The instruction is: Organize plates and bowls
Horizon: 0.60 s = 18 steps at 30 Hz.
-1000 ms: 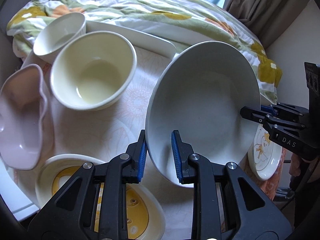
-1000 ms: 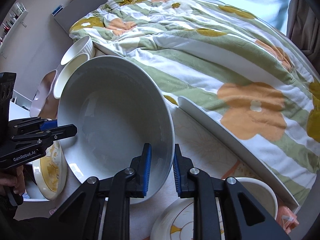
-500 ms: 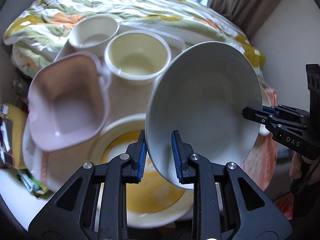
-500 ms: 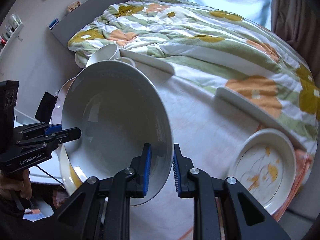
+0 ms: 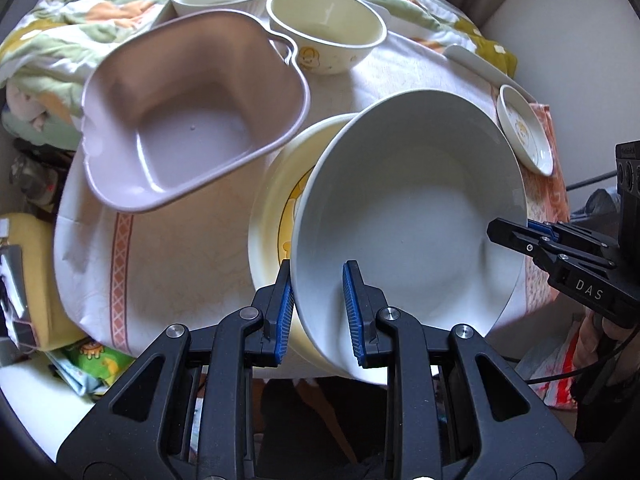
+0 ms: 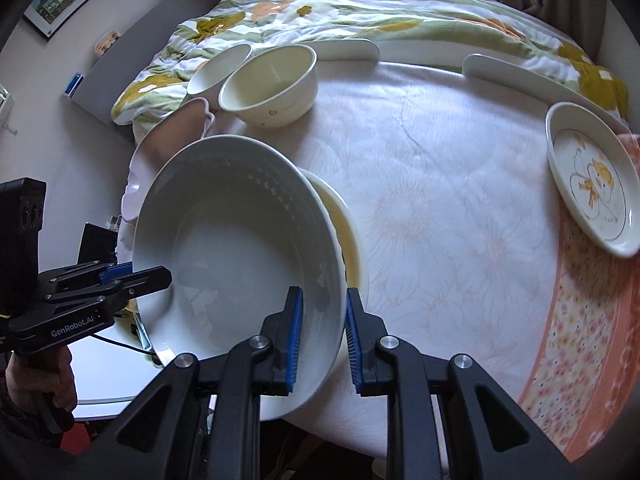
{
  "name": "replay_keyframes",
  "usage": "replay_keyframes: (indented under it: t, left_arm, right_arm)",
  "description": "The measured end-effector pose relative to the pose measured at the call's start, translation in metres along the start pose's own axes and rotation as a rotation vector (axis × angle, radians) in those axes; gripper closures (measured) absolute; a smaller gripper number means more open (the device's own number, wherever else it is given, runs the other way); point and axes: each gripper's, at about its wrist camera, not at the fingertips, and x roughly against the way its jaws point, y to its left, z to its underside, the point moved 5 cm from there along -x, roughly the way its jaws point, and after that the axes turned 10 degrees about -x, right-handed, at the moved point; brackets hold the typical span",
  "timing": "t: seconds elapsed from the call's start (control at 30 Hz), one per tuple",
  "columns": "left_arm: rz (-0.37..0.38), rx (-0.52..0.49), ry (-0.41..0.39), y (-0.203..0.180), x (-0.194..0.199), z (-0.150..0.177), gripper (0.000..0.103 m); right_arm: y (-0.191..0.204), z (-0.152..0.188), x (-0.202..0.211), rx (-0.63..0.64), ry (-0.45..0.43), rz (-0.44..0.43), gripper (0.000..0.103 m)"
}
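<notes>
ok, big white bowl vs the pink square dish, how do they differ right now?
The white bowl is round and white; the pink dish is squarish with rounded corners and a small handle. The white bowl is clamped at opposite rim edges by the left gripper and the right gripper, tilted over a yellow plate; no gripper holds the pink dish on the tablecloth. Both are empty.
</notes>
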Motion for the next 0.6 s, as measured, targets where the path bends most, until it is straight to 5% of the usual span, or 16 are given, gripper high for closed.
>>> replay_keyframes:
  t: [0.6]
  left_arm:
    - [-0.023, -0.009, 0.023, -0.001, -0.027, -0.007, 0.082]
  right_arm:
    - [-0.003, 0.006, -0.012, 0.018, -0.031, 0.096, 0.084]
